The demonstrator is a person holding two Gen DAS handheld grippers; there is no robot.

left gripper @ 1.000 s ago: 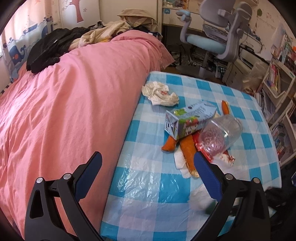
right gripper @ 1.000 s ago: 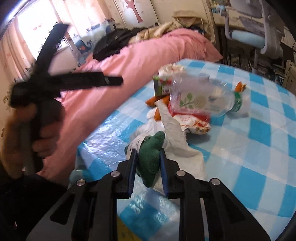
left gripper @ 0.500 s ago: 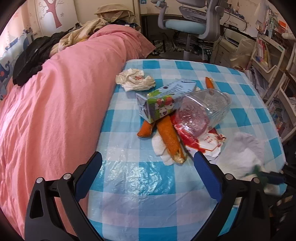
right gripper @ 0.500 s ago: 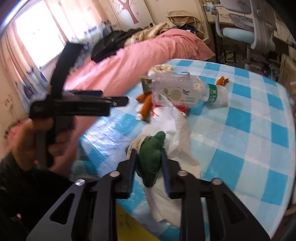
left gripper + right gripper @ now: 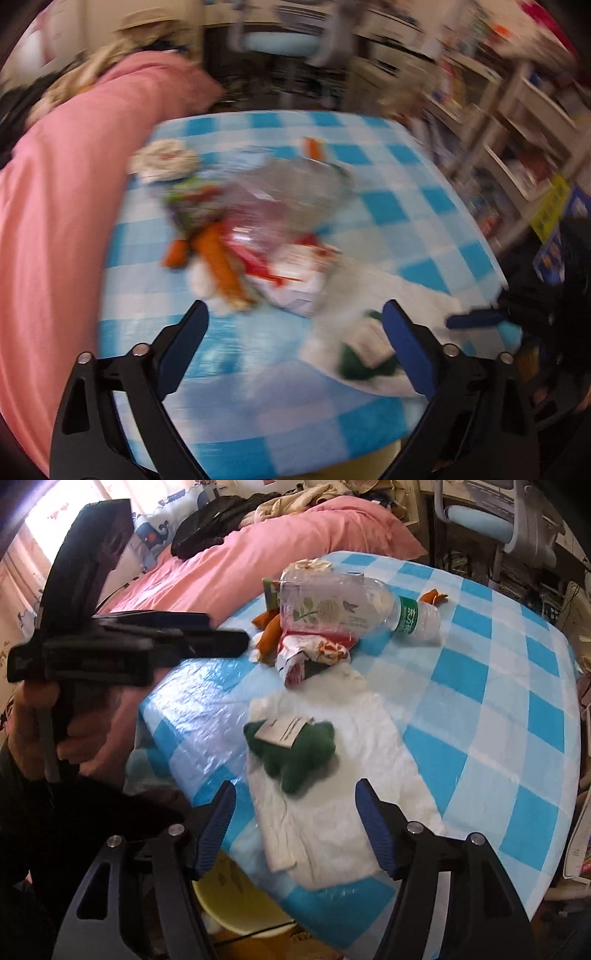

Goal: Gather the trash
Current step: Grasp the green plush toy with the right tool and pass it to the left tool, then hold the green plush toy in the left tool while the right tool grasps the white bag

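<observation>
A green plush scrap with a paper tag lies on a white plastic bag near the table's front edge; it also shows in the blurred left wrist view. My right gripper is open just in front of it, holding nothing. My left gripper is open and empty above the table's near edge; it also shows at the left of the right wrist view. Farther back lie a clear plastic bottle, a red-and-white wrapper, orange peels, a juice carton and a crumpled tissue.
The table carries a blue-and-white checked cloth. A pink-covered bed borders its left side. A yellow bin stands under the front edge. An office chair is behind the table and shelves are on the right.
My right gripper has opened and let go of the green plush scrap, which now lies on the white bag. My left gripper has swung right over the table, blurring its view.
</observation>
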